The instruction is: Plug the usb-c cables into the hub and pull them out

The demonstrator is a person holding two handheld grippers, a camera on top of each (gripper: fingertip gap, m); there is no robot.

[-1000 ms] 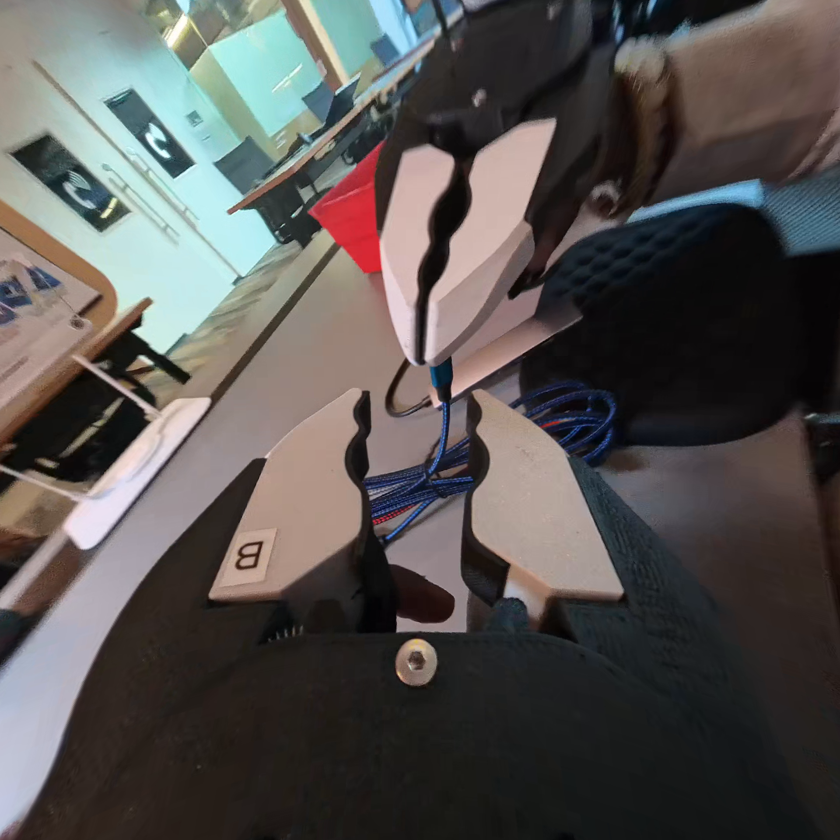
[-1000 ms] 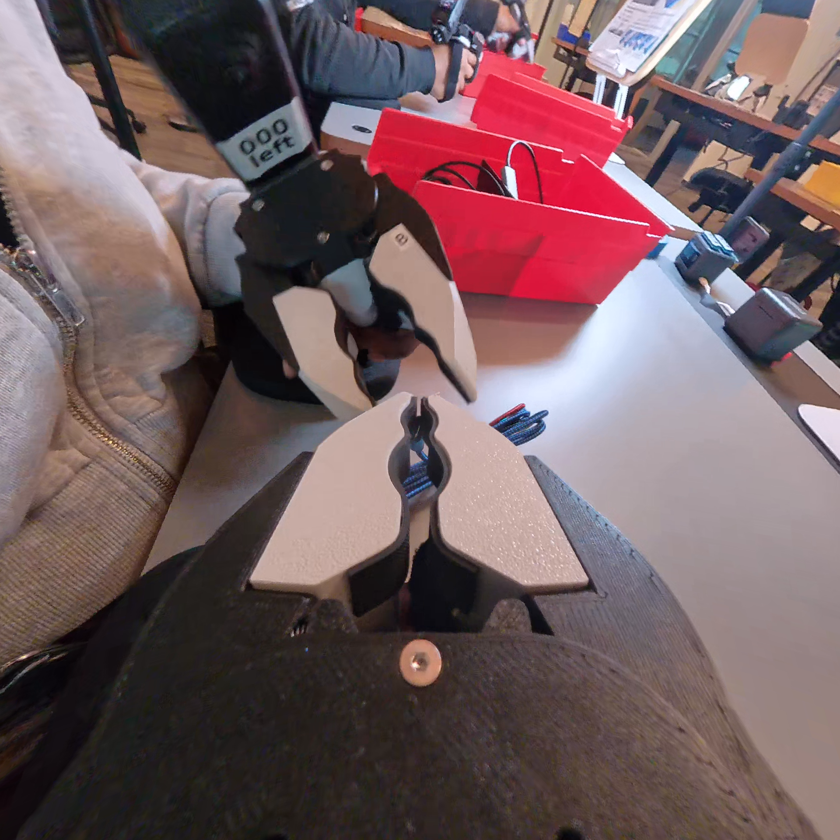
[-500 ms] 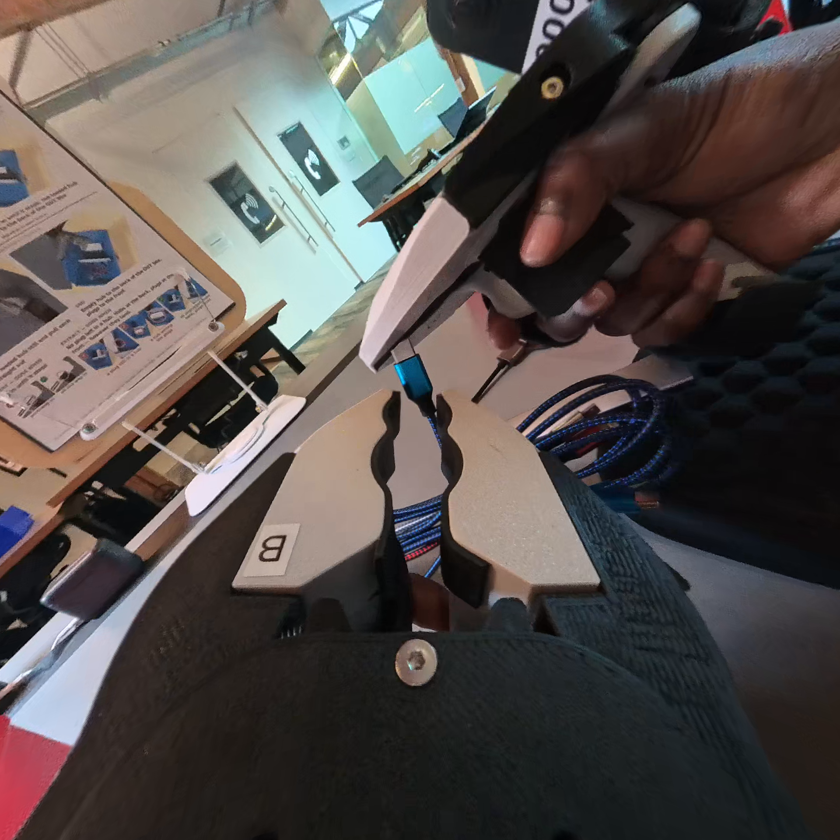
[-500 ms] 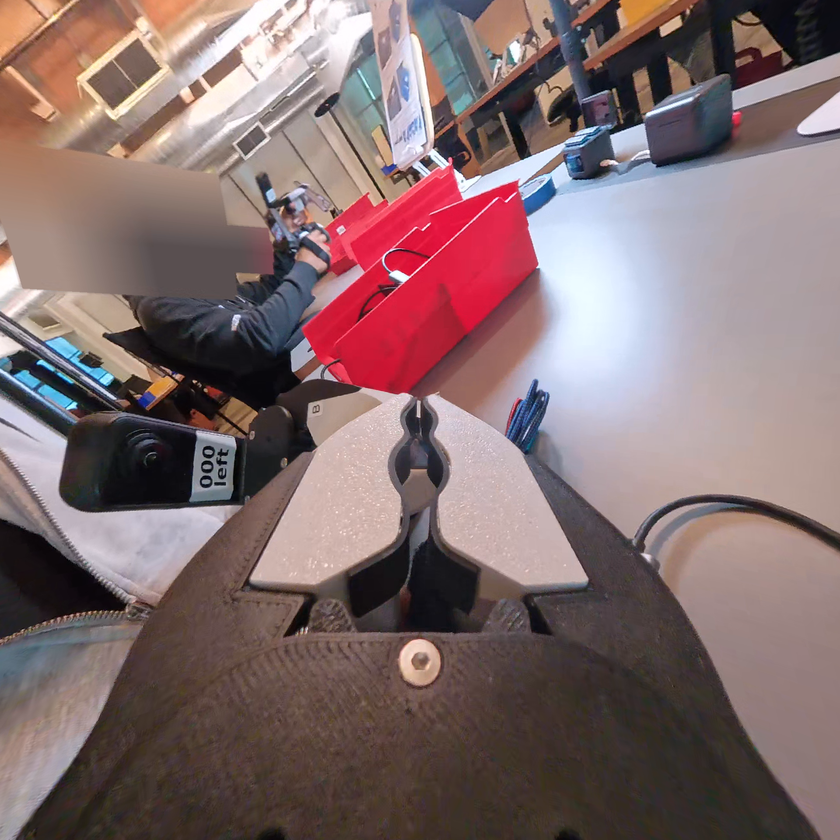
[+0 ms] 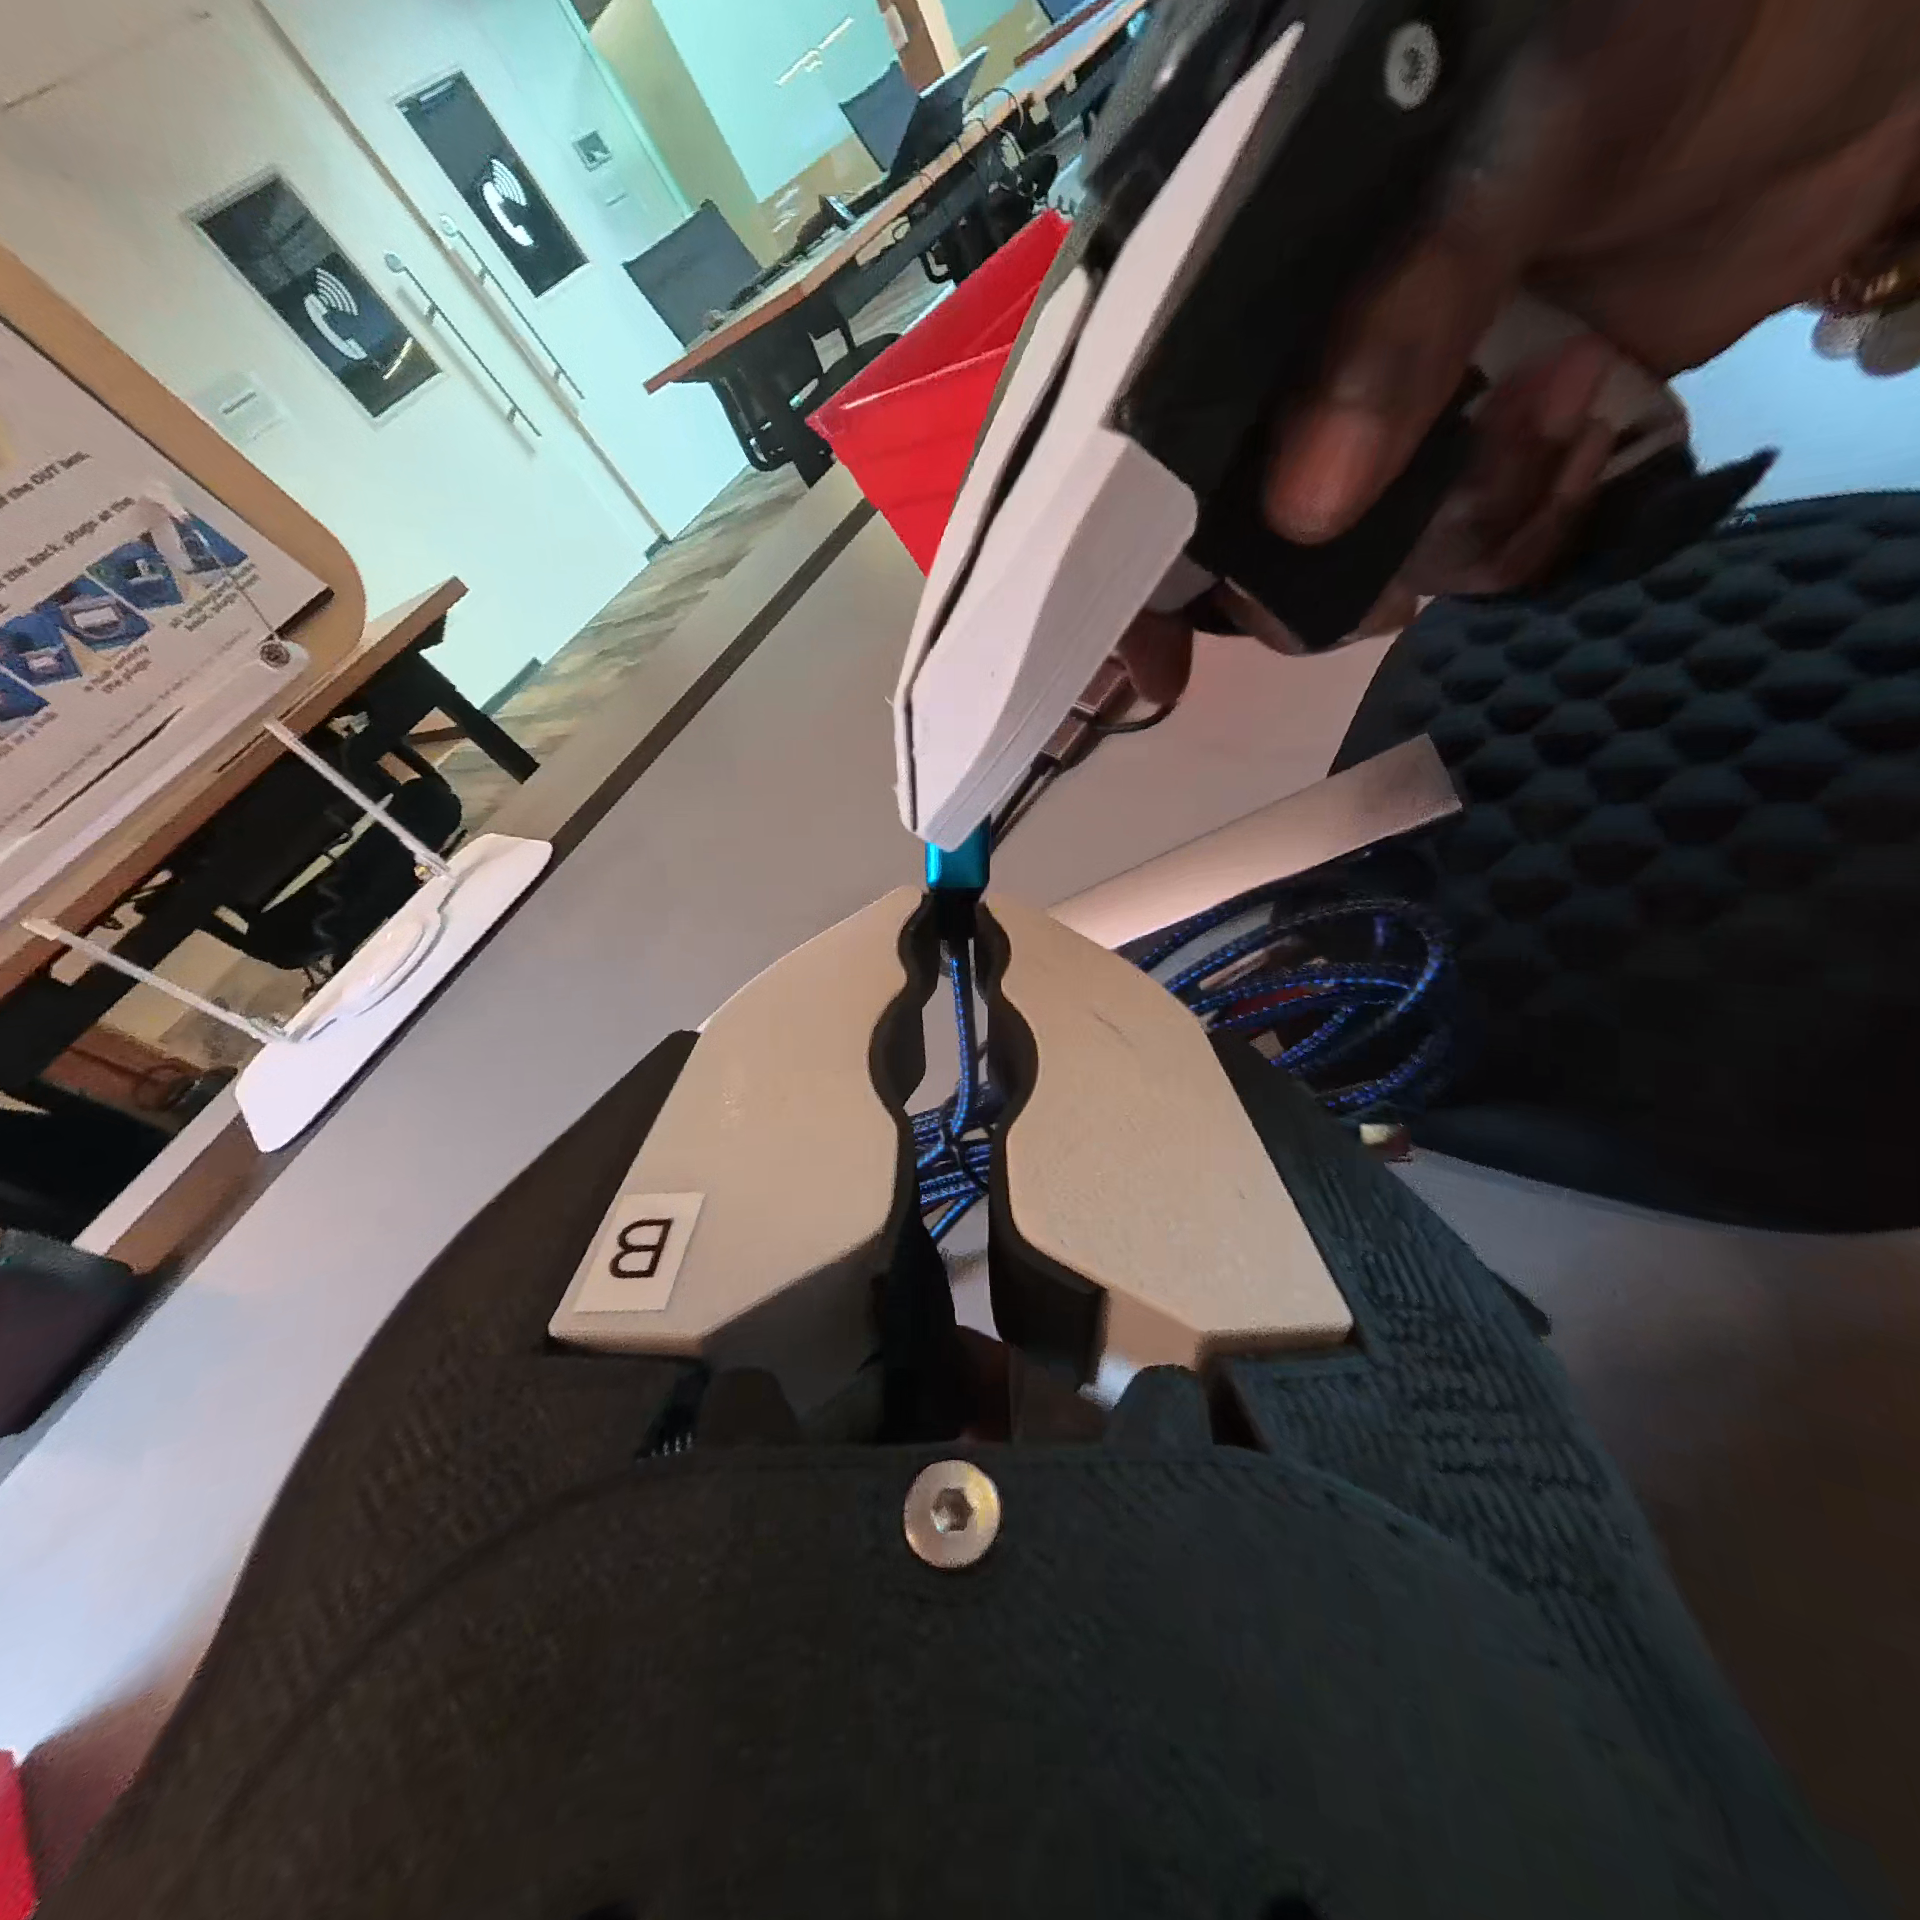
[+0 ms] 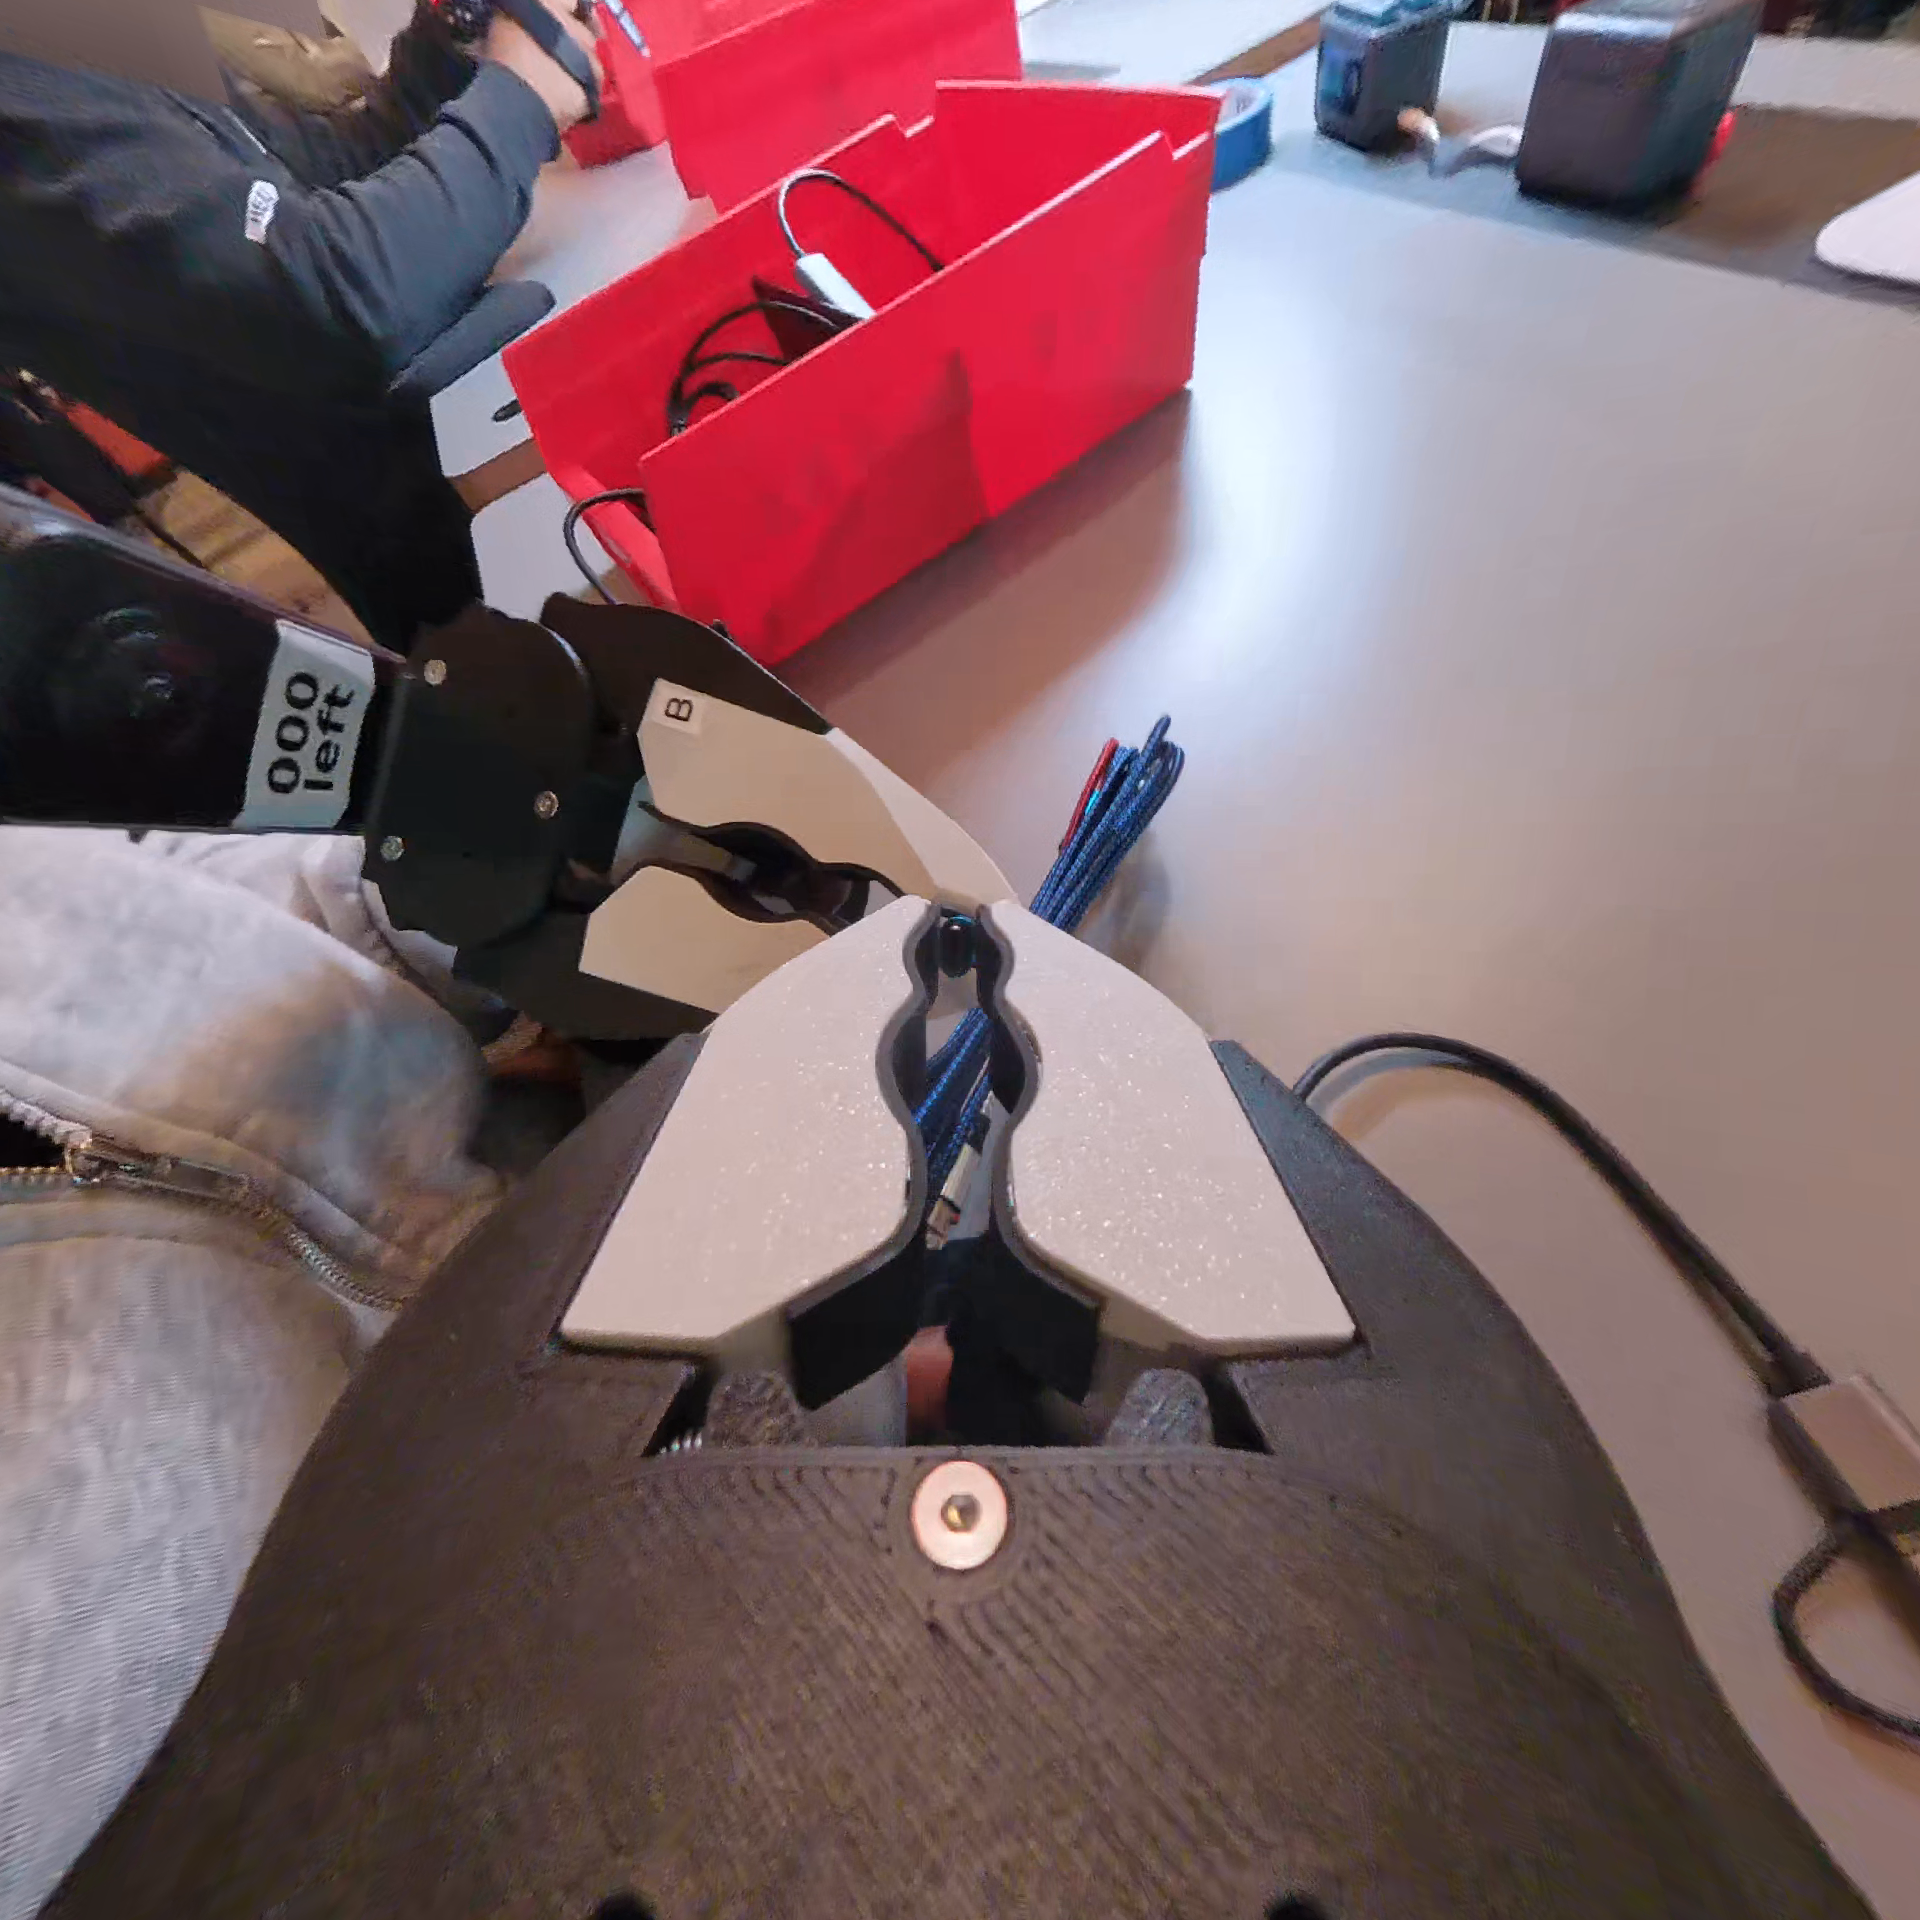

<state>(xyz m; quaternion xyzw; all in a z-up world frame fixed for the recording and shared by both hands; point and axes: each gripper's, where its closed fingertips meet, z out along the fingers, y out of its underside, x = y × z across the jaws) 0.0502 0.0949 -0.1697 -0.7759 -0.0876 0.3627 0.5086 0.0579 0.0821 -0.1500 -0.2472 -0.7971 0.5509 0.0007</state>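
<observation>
Two pairs of tongs on one blue usb-c cable [image 5: 961, 1029], above a grey table [image 5: 675, 831].

At centre of the left wrist view, left gripper [image 5: 954, 920] closed almost fully, tips pinching the black collar just under the plug [image 5: 956, 871]. Plug upright in the frame, long axis near vertical, metal end pointing up. Directly above, right gripper [image 5: 928, 821] slanting down from the upper right in a hand [image 5: 1558, 260], tips pressed together on the plug's upper end. Below the collar, cable running down between the left fingers, then off to a loose coil [image 5: 1340, 997] right of centre.

In the right wrist view, left gripper at the left edge, roughly level, tips hidden behind the right gripper. At centre, right tongs together round the dark plug, seen end-on, braided cable trailing beneath. Farther up, a red bin [image 6: 883, 447]. At the lower right edge, grey hub [image 6: 1860, 1449] flat on the table, well apart from the plug, black lead looping off it.
</observation>
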